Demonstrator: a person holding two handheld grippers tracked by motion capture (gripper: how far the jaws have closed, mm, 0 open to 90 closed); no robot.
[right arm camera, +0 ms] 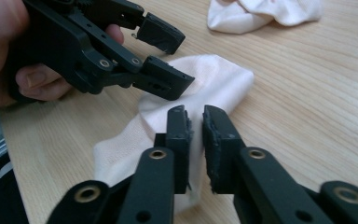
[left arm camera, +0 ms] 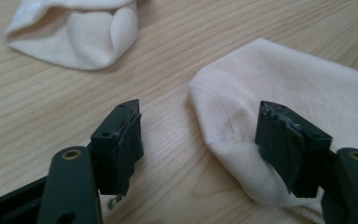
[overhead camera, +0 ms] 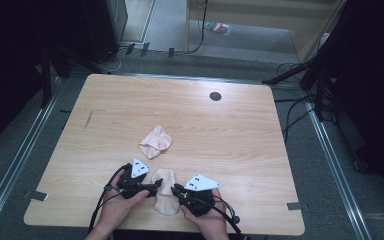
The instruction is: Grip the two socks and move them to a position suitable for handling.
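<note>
The left tool (left arm camera: 198, 144) stands open astride the near sock's (left arm camera: 279, 93) toe. The right tool (right arm camera: 196, 140) (jaws nearly together, a slim gap) grips nothing. Another sock (overhead camera: 155, 141) lies crumpled mid-frame on the worktop (overhead camera: 240, 130).

Both hands low at the near desk edge, tongs angled toward each other.
Left tongs (overhead camera: 156, 186) point right, jaws parted well apart, nothing pinched. Right tongs (overhead camera: 176, 190) point left, jaws nearly together with a slim gap, tips close to the left pair. Left hand (overhead camera: 122, 202) and right hand (overhead camera: 207, 217) grip the bodies.
</note>
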